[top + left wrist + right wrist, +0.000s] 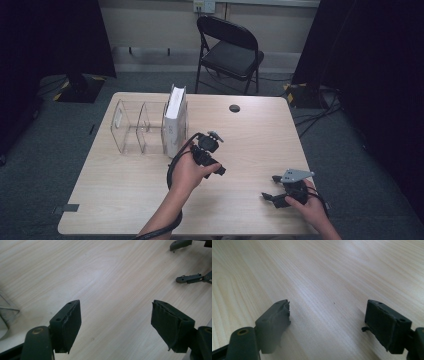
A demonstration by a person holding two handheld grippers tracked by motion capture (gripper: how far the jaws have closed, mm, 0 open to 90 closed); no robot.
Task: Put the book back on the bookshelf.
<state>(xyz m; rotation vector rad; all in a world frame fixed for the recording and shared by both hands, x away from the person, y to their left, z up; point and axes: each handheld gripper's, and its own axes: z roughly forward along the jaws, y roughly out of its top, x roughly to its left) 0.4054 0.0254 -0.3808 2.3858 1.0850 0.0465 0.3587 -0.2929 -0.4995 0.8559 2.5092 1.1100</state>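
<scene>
On the light wooden table stands a clear plastic organizer with several compartments. A white book-like box stands upright in its rightmost compartment. My left gripper hovers just right of that box, near the table's middle. In the left gripper view its jaws stand open over bare wood with nothing between them. My right gripper rests low near the front right edge and points left. It is open and holds nothing. Its fingers show at the top right of the left gripper view.
A small black round disc lies near the table's back edge. A black folding chair stands behind the table. A corner of the organizer shows at the left edge of the left gripper view. Dark curtains hang at both sides.
</scene>
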